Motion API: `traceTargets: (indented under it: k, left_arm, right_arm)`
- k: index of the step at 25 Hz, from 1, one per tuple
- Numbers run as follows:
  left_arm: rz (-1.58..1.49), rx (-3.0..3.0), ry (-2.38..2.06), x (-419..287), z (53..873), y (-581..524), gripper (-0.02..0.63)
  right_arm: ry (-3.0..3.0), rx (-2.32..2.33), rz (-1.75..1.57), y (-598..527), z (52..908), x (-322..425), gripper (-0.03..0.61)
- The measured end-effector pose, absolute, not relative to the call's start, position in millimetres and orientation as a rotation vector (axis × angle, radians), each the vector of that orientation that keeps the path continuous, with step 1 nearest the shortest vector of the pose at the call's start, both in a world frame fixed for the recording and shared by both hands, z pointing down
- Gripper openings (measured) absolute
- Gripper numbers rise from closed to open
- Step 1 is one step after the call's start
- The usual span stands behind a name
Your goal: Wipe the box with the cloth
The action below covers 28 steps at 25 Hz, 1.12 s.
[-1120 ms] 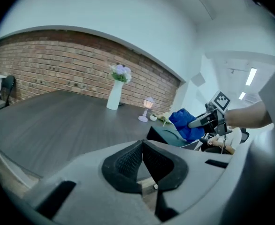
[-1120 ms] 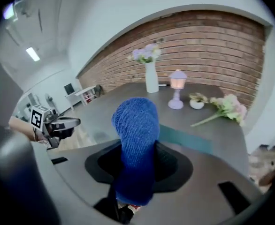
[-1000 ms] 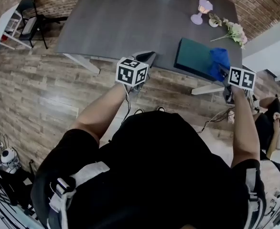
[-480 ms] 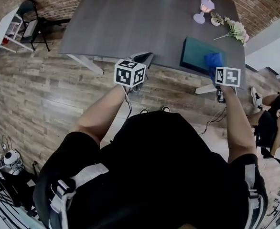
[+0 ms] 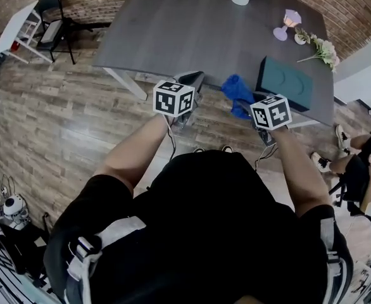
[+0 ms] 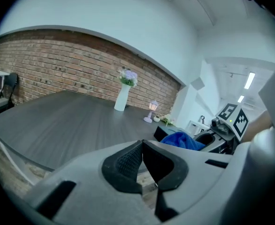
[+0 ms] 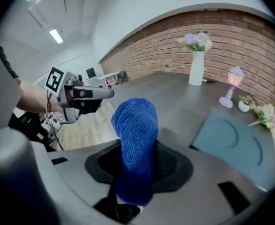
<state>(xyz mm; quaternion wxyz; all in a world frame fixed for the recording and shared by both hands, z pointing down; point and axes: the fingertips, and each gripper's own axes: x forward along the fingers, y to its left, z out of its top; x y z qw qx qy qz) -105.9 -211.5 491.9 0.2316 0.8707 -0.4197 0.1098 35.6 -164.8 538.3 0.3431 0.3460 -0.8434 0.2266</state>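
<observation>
Here, right gripper (image 7: 137, 165) fingers pinching blue cloth (image 7: 135, 130), seemingly clear of box (image 7: 233, 146), left gripper (image 6: 142, 161) fingers together.

No readable text or numbers, as far as visible.

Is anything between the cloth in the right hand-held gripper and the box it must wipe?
Nothing visible. The right hand-held gripper is shut on the cloth, and only bare table lies between it and the box. The lamp stands beyond the box.
</observation>
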Motion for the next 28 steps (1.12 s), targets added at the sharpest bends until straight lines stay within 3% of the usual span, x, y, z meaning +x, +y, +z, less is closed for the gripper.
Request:
traceTargets:
  k: [6,13,28]
  left_arm:
    - [0.329,2.496,-0.893,-48,501,-203,0.009]
    - [0.328,2.578,-0.709,22,499,-192,0.009]
    - [0.394,2.531,-0.696,116,507,-146,0.009]
  right_arm:
    - [-1.956,1.609,0.640,-145,515,190,0.150]
    - [-1.622,1.923,0.732,-72,517,317,0.149]
    - [-1.608,1.941,0.801,-15,527,408,0.149]
